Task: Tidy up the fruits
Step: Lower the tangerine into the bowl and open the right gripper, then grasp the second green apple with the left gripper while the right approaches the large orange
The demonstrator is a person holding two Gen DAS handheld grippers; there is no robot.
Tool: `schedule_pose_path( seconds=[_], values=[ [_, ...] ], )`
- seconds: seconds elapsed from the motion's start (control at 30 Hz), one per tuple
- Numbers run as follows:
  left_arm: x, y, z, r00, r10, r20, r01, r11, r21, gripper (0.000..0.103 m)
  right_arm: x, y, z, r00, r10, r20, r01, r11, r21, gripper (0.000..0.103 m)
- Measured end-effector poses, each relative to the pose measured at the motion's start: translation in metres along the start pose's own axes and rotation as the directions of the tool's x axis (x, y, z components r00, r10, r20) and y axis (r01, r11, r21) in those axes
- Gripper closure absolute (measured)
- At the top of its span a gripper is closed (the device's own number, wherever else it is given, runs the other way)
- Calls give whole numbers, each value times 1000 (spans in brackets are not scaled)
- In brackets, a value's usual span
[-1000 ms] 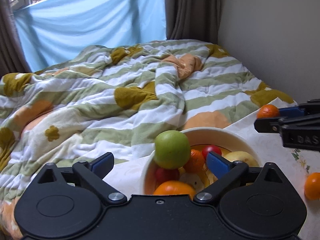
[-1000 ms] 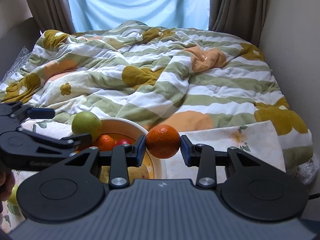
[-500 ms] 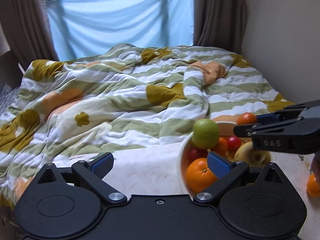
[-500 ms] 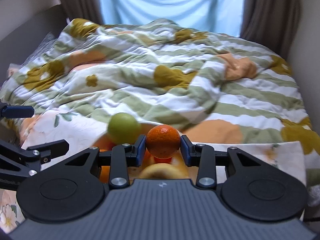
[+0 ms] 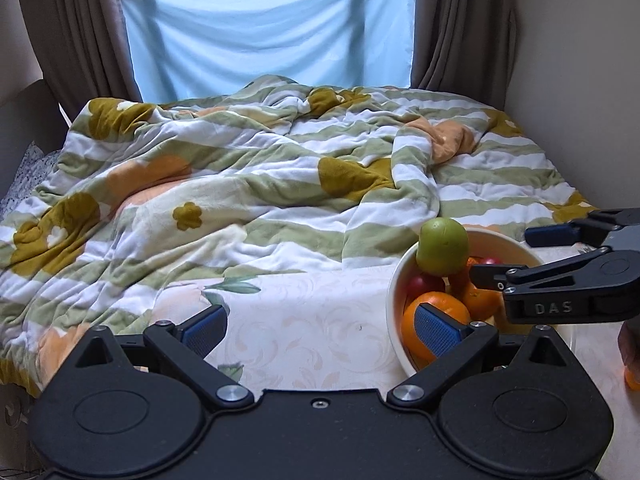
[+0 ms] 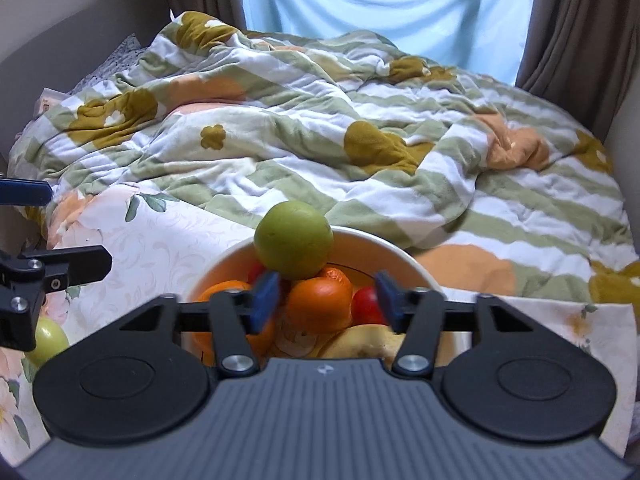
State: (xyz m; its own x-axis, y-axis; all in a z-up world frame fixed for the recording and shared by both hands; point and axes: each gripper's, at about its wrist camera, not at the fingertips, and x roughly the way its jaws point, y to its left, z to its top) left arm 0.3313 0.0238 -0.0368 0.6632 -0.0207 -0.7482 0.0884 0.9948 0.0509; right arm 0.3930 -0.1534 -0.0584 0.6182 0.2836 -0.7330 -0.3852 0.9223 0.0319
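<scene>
A white bowl (image 6: 384, 248) holds a pile of fruit with a green apple (image 6: 294, 238) on top. My right gripper (image 6: 326, 300) hangs just over the bowl with its jaws opening. Between them an orange (image 6: 320, 300) lies on the pile, and the pads do not touch it. A red fruit (image 6: 366, 306) and a yellow fruit (image 6: 372, 344) lie beside it. My left gripper (image 5: 320, 330) stands open with nothing between its pads over the tablecloth, left of the bowl (image 5: 394, 292). In that view the right gripper (image 5: 502, 252) reaches in over the bowl from the right.
The bowl stands on a flowered tablecloth (image 5: 312, 320) at the edge of a bed with a rumpled striped quilt (image 5: 260, 200). A loose green apple (image 6: 48, 340) lies on the cloth at the left, an orange (image 5: 632, 378) at the far right. The left gripper (image 6: 80, 226) shows at the left edge.
My right gripper carried the orange over the bowl and its jaws came apart, so the orange now rests on the pile. My left gripper moved left, away from the bowl.
</scene>
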Motion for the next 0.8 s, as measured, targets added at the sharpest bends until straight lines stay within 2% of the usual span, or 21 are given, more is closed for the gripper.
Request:
schedule_pose_path(
  seconds=[0.07, 0.4, 0.67, 0.73, 0.8],
  values=[
    [-4, -1, -1, 1000, -2, 2, 2, 1000, -2, 1, -4, 0, -1, 1000, -6, 7, 6, 1000, 5, 10],
    [-40, -11, -1, 999, 3, 49, -2, 1000, -10, 1, -41, -8, -4, 999, -33, 35, 31, 998, 47, 9],
    [-97, -21, -6, 992, 20, 128, -17, 1000, -19, 1, -107, -14, -10, 994, -56, 93, 48, 996, 81, 9],
    [-111, -22, -11, 989, 18, 149, -13, 999, -40, 1, -127, -17, -16, 992, -71, 108, 61, 994, 92, 1],
    [-127, -23, -17, 985, 20, 168, -11, 998, -57, 1, -149, -18, -23, 988, -81, 133, 67, 992, 104, 0]
  ],
)
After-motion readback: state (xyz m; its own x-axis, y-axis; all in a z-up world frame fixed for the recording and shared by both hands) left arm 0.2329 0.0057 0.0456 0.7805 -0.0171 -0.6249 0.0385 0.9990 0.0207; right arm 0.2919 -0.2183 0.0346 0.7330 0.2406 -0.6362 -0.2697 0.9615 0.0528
